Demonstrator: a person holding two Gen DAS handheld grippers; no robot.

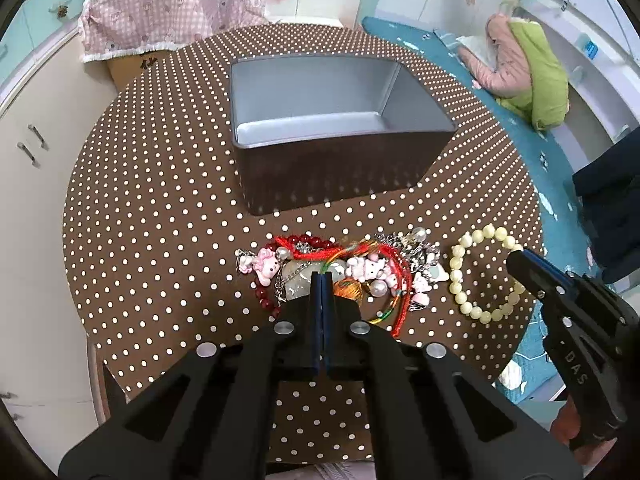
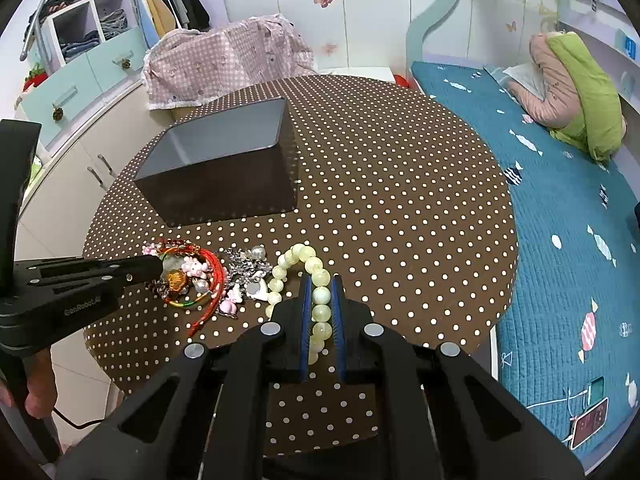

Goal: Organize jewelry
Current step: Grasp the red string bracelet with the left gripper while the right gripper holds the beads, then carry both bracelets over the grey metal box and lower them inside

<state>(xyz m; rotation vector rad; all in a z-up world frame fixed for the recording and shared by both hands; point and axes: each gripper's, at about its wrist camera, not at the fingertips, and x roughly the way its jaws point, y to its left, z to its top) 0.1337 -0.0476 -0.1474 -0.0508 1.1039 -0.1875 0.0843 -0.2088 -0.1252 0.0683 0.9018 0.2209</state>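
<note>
A pile of jewelry [image 1: 352, 268] with red bead strings, pink charms, red cord and silver chains lies on the polka-dot table [image 1: 160, 220] in front of an open dark tin box [image 1: 332, 112]. My left gripper [image 1: 322, 280] is shut, its tips at the pile's near edge; nothing shows between the fingers. A pale yellow bead bracelet [image 1: 480, 272] lies right of the pile. My right gripper [image 2: 320, 292] is closed around the bracelet's [image 2: 320, 300] near side, beads between its fingers. The box [image 2: 224, 164] and pile [image 2: 200, 276] show at the left of the right wrist view.
A bed with a teal quilt [image 2: 560, 240] borders the table on the right, with a pink and green jacket [image 2: 568, 92] on it. White cabinets [image 1: 32, 160] stand left. A pink checked cloth [image 1: 168, 8] covers something behind the table.
</note>
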